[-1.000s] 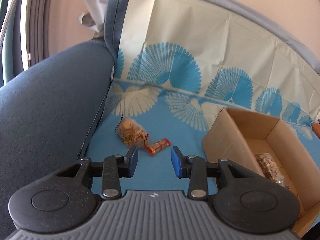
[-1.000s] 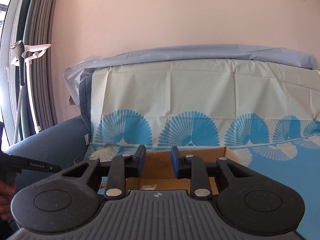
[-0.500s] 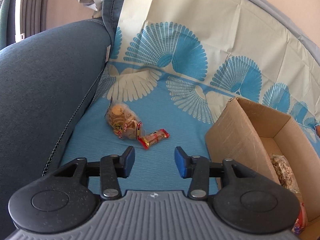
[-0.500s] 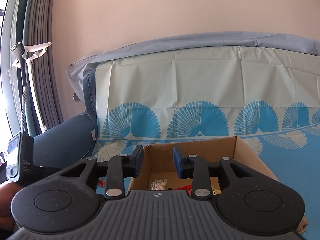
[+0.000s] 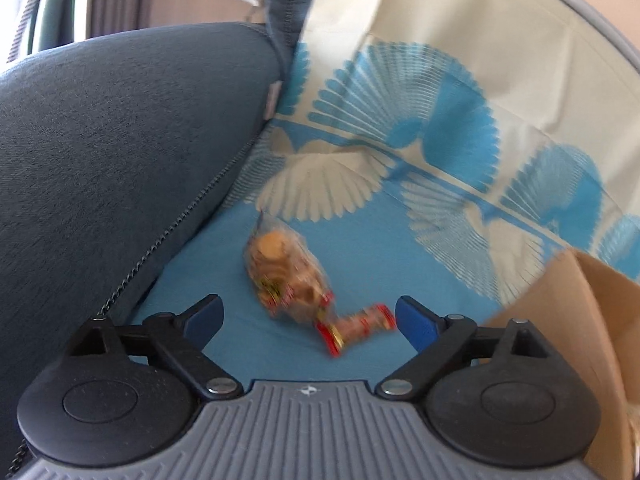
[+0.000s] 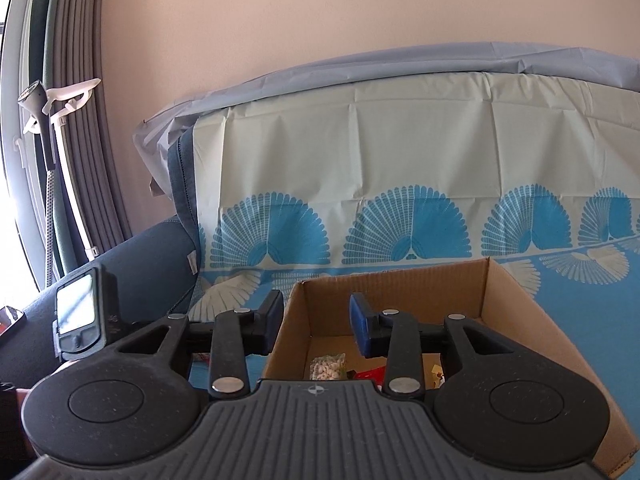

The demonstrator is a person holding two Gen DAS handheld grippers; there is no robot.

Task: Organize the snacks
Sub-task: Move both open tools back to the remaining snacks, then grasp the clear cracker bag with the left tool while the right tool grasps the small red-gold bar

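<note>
A clear bag of round cookies (image 5: 282,272) and a small red and gold snack bar (image 5: 356,326) lie on the blue patterned sofa cover, touching each other. My left gripper (image 5: 308,318) is wide open and empty, just short of them, with the bar between its fingertips in the view. A cardboard box (image 5: 580,320) stands to the right. In the right wrist view my right gripper (image 6: 316,320) is open and empty above the near left wall of the box (image 6: 516,292). A small bag of pale nuts (image 6: 328,366) and a red packet (image 6: 370,374) lie inside.
The dark blue sofa armrest (image 5: 100,160) rises on the left, close to the snacks. The cream and blue backrest cover (image 6: 400,160) stands behind. The left gripper's body with its screen (image 6: 78,312) shows at the left of the right wrist view.
My left gripper has moved forward and down toward the cookie bag and snack bar and opened wider. My right gripper has tilted down over the box, showing more of its inside.
</note>
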